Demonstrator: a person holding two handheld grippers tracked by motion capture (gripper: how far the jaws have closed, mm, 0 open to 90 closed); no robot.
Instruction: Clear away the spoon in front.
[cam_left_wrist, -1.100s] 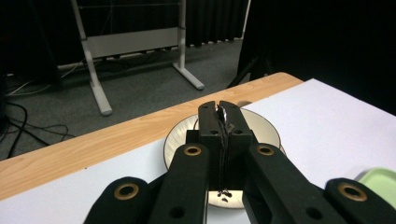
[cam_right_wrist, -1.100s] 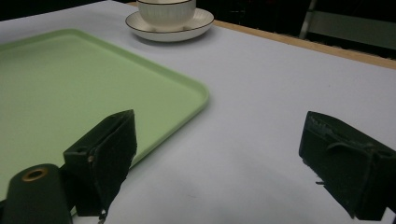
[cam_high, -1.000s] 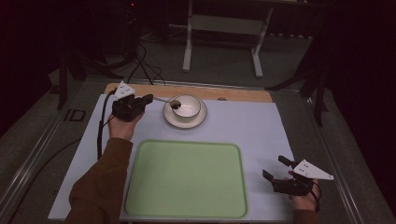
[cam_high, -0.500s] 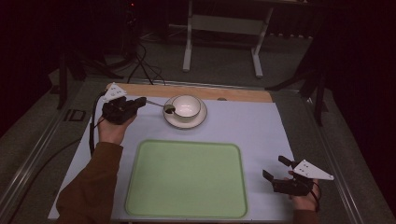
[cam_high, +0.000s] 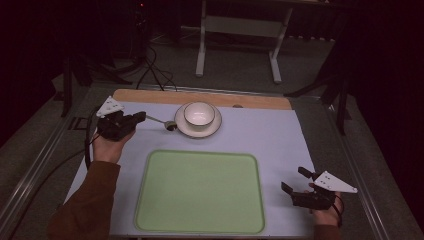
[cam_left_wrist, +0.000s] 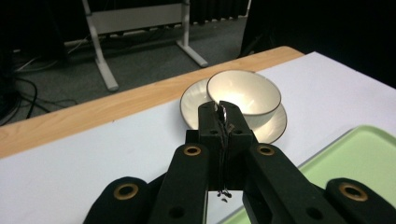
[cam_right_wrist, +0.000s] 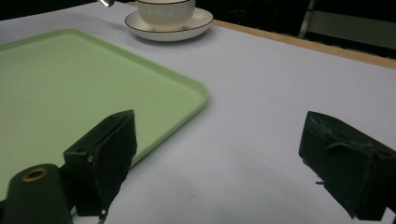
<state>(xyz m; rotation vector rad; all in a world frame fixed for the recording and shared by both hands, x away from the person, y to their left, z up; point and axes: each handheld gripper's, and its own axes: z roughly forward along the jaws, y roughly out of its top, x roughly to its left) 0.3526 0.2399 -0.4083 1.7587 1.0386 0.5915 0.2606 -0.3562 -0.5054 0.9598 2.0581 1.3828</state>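
High view: my left gripper (cam_high: 141, 118) is clamped on a spoon (cam_high: 161, 121), its scoop just beside the saucer (cam_high: 186, 131) bearing an unfilled bowl (cam_high: 199, 114). Nothing lies on the green tray (cam_high: 200, 192); my right gripper (cam_high: 296, 180) rests with jaws apart on the desk (cam_high: 265, 130).

no text, label, brand, number or sign can be read anywhere in these pictures.
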